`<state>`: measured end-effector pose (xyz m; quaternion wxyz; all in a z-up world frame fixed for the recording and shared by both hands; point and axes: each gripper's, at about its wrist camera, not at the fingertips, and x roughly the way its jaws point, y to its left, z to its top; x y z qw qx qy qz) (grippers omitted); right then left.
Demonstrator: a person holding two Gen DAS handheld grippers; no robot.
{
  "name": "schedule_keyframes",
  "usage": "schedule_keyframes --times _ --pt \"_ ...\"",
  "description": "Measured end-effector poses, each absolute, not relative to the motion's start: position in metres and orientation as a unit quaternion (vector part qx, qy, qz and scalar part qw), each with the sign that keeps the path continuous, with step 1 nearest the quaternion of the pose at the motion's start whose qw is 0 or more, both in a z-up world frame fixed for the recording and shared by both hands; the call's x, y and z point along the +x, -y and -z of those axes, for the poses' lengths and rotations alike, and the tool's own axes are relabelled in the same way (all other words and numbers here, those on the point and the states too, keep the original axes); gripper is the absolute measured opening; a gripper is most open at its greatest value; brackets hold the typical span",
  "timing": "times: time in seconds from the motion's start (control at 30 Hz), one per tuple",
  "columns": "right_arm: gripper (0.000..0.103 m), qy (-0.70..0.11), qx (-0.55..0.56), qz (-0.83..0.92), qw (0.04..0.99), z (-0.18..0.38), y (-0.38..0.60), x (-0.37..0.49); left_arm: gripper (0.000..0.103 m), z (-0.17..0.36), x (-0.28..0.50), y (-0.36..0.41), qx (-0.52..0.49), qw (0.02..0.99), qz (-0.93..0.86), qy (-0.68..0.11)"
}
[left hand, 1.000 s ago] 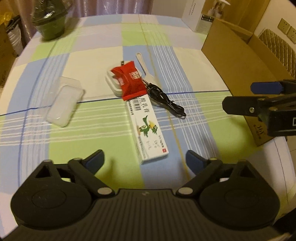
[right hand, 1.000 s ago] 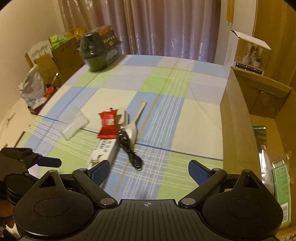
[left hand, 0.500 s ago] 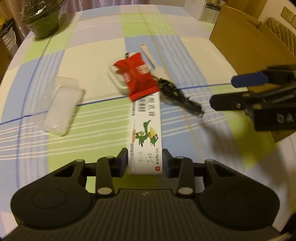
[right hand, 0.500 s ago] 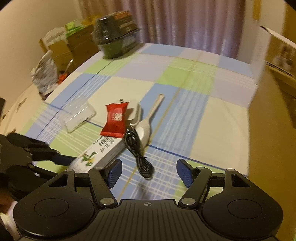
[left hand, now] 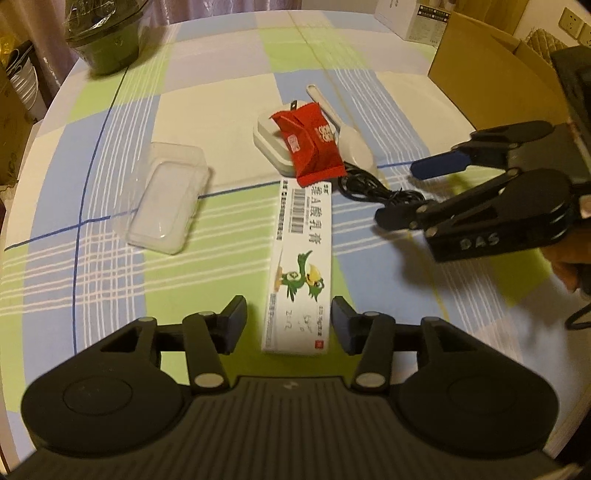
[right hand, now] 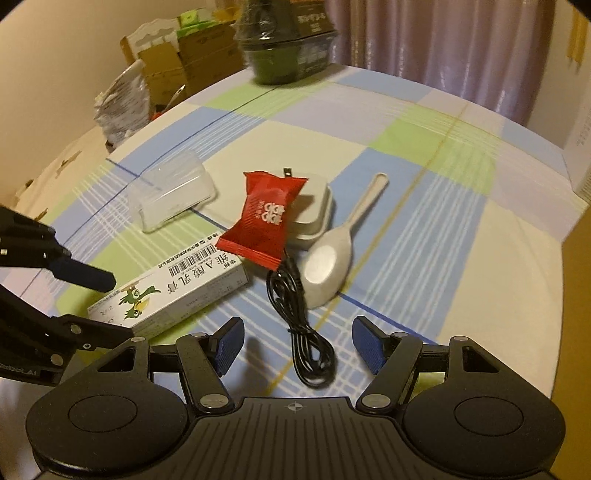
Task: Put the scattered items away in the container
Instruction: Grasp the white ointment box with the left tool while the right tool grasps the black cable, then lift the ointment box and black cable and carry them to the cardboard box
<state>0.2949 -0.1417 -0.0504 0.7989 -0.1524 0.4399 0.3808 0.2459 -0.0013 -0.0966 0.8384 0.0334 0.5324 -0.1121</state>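
Observation:
A long white carton with a green bird print [left hand: 303, 258] lies on the checked tablecloth. Its near end sits between the fingers of my left gripper [left hand: 289, 321], whose jaws are opening, with a gap on each side. A red snack packet [left hand: 314, 144] leans on a white plug adapter [left hand: 269, 140], beside a white spoon [left hand: 354, 144]. A coiled black cable [right hand: 303, 332] lies between the fingers of my open right gripper [right hand: 297, 336], untouched. A clear plastic case [left hand: 166, 199] rests to the left. The cardboard box [left hand: 480, 74] stands at the right.
A dark green wrapped bowl [left hand: 107, 40] stands at the table's far left corner. A white carton [left hand: 413, 18] sits behind the cardboard box. Stacked boxes and bags [right hand: 159, 66] crowd the floor past the table's left edge. A hand holds the right gripper [left hand: 400, 192].
My left gripper advanced over the carton's near end, pinched in close to it, then widened again. My right gripper dropped and rolled towards the black cable, which now lies between its fingers.

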Motion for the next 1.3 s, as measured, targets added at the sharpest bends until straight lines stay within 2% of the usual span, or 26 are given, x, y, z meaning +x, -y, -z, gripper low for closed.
schedule_keyframes --times 0.1,0.13,0.17,0.27,0.3,0.33,0.37,0.4,0.53,0.63,0.93,1.0,1.07,1.3 --pt "0.07 -0.441 -0.156 -0.385 0.796 0.055 0.136 0.297 0.046 0.097 0.251 0.002 0.028 0.839 0.114 -0.531" --pt "0.057 -0.443 -0.157 -0.388 0.793 0.057 0.134 0.297 0.046 0.098 0.253 0.003 0.027 0.839 0.115 -0.531" --pt "0.055 -0.444 -0.159 -0.389 0.791 0.059 0.132 0.297 0.047 0.098 0.254 0.003 0.025 0.84 0.115 -0.53" --pt "0.055 -0.436 -0.169 -0.389 0.794 0.061 0.131 0.295 0.047 0.1 0.258 0.004 0.026 0.839 0.115 -0.531" --pt "0.048 -0.434 -0.172 -0.387 0.795 0.061 0.131 0.294 0.047 0.101 0.259 0.005 0.028 0.838 0.117 -0.532" --pt "0.031 -0.43 -0.176 -0.384 0.798 0.06 0.131 0.292 0.047 0.101 0.26 0.006 0.03 0.838 0.12 -0.532" --pt "0.022 -0.43 -0.179 -0.382 0.799 0.06 0.132 0.292 0.047 0.101 0.261 0.007 0.035 0.837 0.122 -0.532" --pt "0.019 -0.432 -0.178 -0.381 0.797 0.06 0.133 0.291 0.047 0.101 0.261 0.008 0.037 0.838 0.123 -0.531" --pt "0.017 -0.443 -0.178 -0.369 0.797 0.057 0.142 0.281 0.044 0.104 0.266 0.013 0.044 0.835 0.133 -0.531" --pt "0.017 -0.464 -0.152 -0.345 0.801 0.053 0.156 0.271 0.033 0.106 0.265 0.015 0.053 0.831 0.137 -0.537" --pt "0.017 -0.513 -0.063 -0.303 0.801 0.042 0.196 0.222 0.033 0.101 0.226 0.017 0.057 0.806 0.149 -0.57" --pt "0.017 -0.514 -0.06 -0.302 0.801 0.042 0.198 0.214 0.033 0.101 0.218 0.021 0.065 0.802 0.152 -0.574" --pt "0.017 -0.51 -0.068 -0.304 0.802 0.042 0.197 0.21 0.047 0.102 0.217 0.024 0.077 0.801 0.144 -0.577" --pt "0.017 -0.489 -0.091 -0.308 0.811 0.047 0.198 0.206 0.048 0.104 0.231 0.026 0.074 0.805 0.131 -0.574"
